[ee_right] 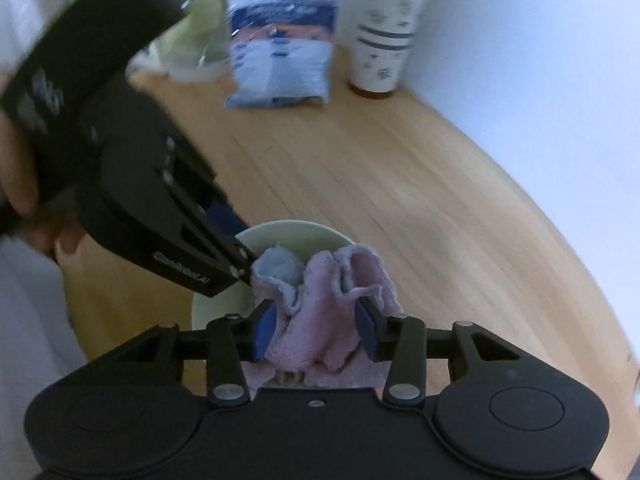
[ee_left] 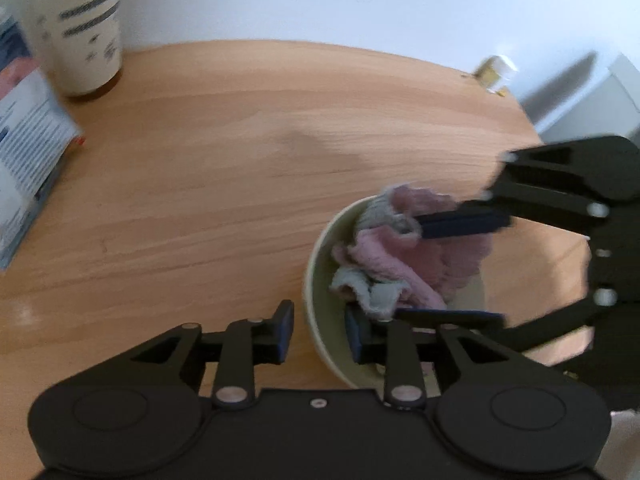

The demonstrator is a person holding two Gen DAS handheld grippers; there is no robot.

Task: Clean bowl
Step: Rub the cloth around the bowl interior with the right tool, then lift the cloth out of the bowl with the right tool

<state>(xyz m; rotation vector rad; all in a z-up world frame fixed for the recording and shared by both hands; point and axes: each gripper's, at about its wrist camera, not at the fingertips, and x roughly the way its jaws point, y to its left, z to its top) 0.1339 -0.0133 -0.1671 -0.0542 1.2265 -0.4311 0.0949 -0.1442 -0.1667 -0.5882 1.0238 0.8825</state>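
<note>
A pale green bowl [ee_left: 320,264] sits on the wooden table [ee_left: 200,184]. My left gripper [ee_left: 320,332] straddles the bowl's near rim, one finger outside and one inside, closed on the rim. My right gripper [ee_right: 316,328] is shut on a pink and grey cloth [ee_right: 320,312] and presses it into the bowl [ee_right: 288,236]. In the left wrist view the cloth [ee_left: 400,256] fills the bowl and the right gripper [ee_left: 452,268] reaches in from the right. In the right wrist view the left gripper [ee_right: 240,236] grips the bowl's left rim.
A tall patterned paper cup [ee_left: 84,28] and a blue and white packet [ee_left: 24,152] stand at the table's far left; both also show in the right wrist view, cup [ee_right: 384,28] and packet [ee_right: 280,52]. A small yellow-white object [ee_left: 494,72] lies at the far edge.
</note>
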